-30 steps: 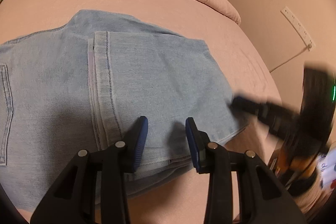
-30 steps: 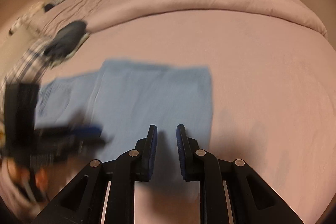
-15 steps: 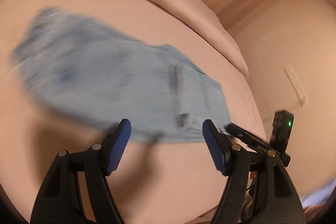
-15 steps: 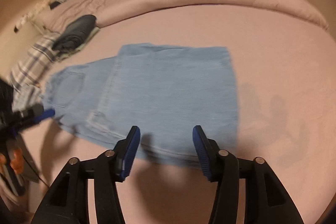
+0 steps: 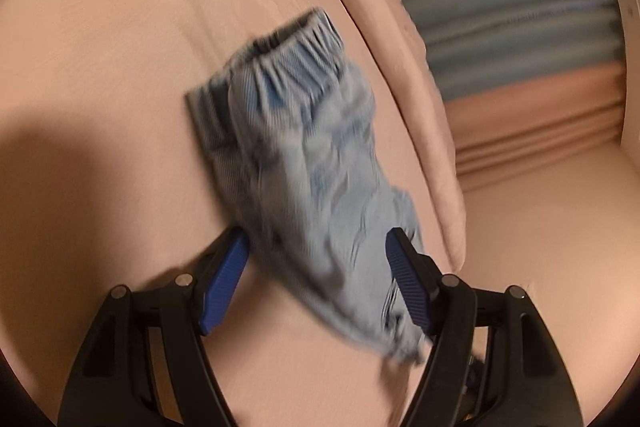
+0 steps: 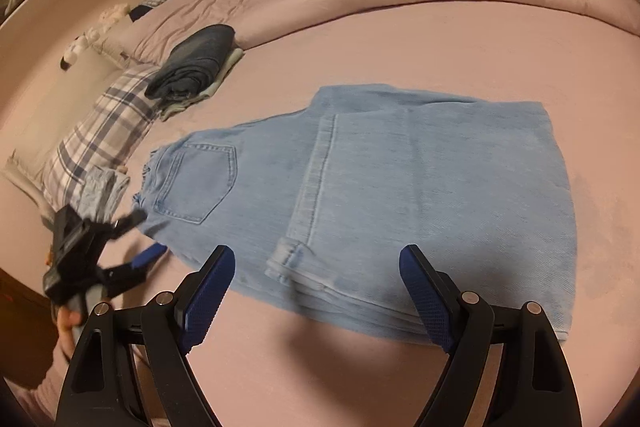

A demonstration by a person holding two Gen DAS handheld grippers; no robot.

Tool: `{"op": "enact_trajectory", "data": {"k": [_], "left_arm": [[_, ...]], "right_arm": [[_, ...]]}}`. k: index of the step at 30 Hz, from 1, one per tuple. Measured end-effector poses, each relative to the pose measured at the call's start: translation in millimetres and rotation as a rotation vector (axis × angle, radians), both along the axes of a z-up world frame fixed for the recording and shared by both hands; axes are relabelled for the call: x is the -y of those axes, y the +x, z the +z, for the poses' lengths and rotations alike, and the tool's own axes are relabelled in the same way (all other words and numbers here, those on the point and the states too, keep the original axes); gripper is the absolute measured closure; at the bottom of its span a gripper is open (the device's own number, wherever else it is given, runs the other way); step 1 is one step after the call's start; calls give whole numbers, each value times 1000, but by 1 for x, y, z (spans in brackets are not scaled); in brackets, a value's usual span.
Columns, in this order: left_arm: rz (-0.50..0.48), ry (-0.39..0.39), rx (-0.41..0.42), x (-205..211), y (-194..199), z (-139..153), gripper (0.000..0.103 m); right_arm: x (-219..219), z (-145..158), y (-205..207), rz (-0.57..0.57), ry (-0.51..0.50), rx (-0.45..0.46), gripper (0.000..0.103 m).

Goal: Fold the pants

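**Jeans partly folded on a pink bed, both grippers open**

Light blue denim jeans (image 6: pixel 400 187) lie flat on the bed (image 6: pixel 440 39), legs doubled into a broad rectangle, pocket and thick seam showing. Judging by that shape, further folds remain. The right gripper (image 6: pixel 316 291) hovers at the near edge, jaws wide apart. The left gripper (image 5: pixel 316 283), also spread open and holding nothing, faces the gathered waistband.
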State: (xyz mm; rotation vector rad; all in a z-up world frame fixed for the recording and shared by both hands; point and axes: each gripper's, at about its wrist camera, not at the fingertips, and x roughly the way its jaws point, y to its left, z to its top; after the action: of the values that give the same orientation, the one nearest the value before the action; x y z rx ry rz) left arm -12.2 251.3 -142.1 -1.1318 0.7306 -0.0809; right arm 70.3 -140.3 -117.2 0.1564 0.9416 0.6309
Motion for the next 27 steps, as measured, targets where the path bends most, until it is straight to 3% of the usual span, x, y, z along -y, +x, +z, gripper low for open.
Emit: {"op": "enact_trajectory", "data": {"k": [3, 5, 7, 8, 10, 11, 15, 16, 17, 19, 21, 23, 27], "left_arm": [[37, -55, 0, -3, 19, -1, 32], [28, -39, -13, 0, 31, 2, 36], [23, -18, -31, 4, 37, 6, 55], [24, -6, -59, 3, 41, 6, 71], [28, -5, -73, 1, 41, 5, 75], [22, 33, -83, 3, 42, 10, 78], [-19, 225, -42, 20, 44, 33, 83], [-34, 278, -17, 25, 46, 42, 84], [-57, 346, 17, 32, 47, 55, 84], [-87, 423, 58, 40, 48, 66, 84], [-115, 487, 93, 48, 49, 74, 84], [-131, 515, 106, 52, 51, 77, 84], [-147, 523, 118, 51, 54, 80, 84]], "right_arm": [[-4, -1, 3, 3, 12, -21, 18], [-9, -2, 8, 5, 16, -35, 18], [-14, -3, 14, 13, 15, -42, 19], [-21, -4, 21, 22, 11, -49, 19], [-33, -4, 31, 35, 0, -54, 21], [-41, -3, 37, 50, -6, -48, 24], [-78, -1, 61, 100, -37, -32, 63], [-87, -2, 70, 101, -51, -34, 69], [-96, -4, 78, 97, -62, -41, 69], [-115, -11, 95, 95, -67, -73, 69], [-133, -26, 110, 85, -135, -105, 69], [-143, -35, 116, 83, -171, -117, 69], [-141, -24, 105, 92, -191, -122, 69]]}}
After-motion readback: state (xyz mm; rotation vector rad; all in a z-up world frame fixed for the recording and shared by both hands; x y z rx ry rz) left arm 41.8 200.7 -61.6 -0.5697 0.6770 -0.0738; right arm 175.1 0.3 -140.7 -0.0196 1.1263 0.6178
